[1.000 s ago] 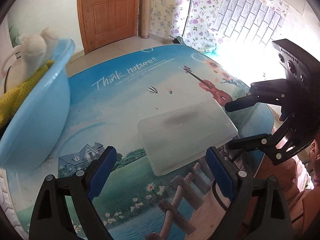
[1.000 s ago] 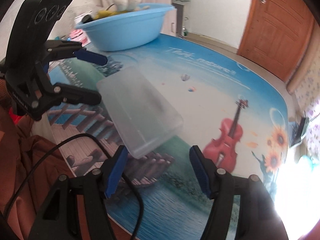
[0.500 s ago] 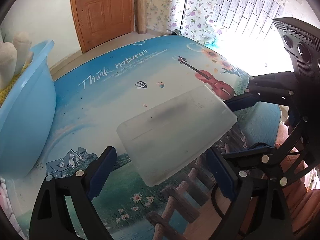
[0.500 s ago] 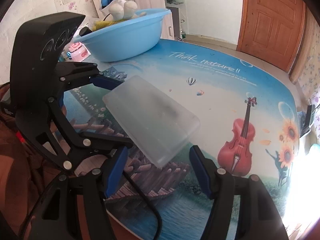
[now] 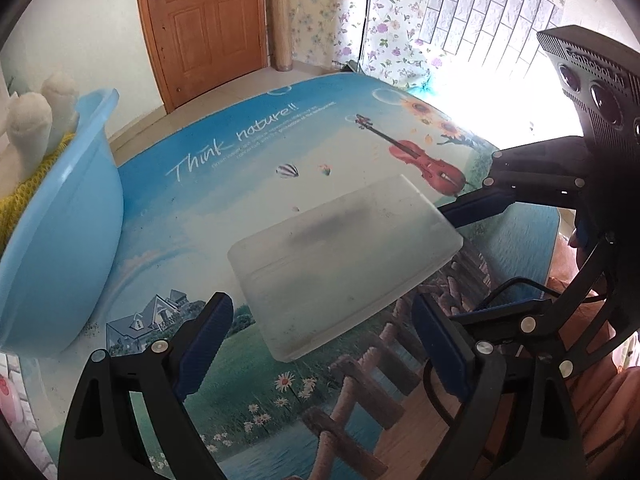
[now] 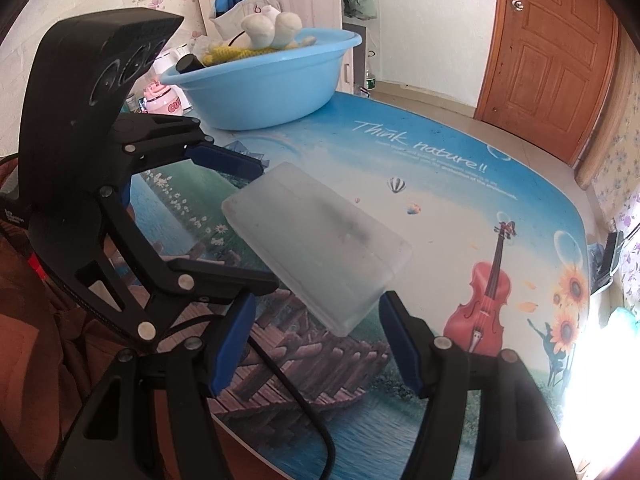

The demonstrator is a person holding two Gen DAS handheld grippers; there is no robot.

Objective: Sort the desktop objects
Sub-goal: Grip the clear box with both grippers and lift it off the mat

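1. Counter (image 5: 208,216) wears a printed blue landscape cloth; a wooden door (image 5: 200,24) stands behind.
2. Frosted translucent rectangular plastic box (image 5: 340,260) lies mid-counter, near the round blue plastic basin (image 6: 272,80).
3. Left gripper (image 5: 320,344) and right gripper (image 6: 316,344), jaws apart, have closed in on the box.

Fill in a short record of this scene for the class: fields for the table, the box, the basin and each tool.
table: printed top, nature picture with a violin
box: frosted plastic box, upside down on the table, between both tools
basin: blue basin at the table's far side, holding white plush and yellow mesh
left tool: open, fingers either side of the box's near end
right tool: open, fingers either side of the box's other end
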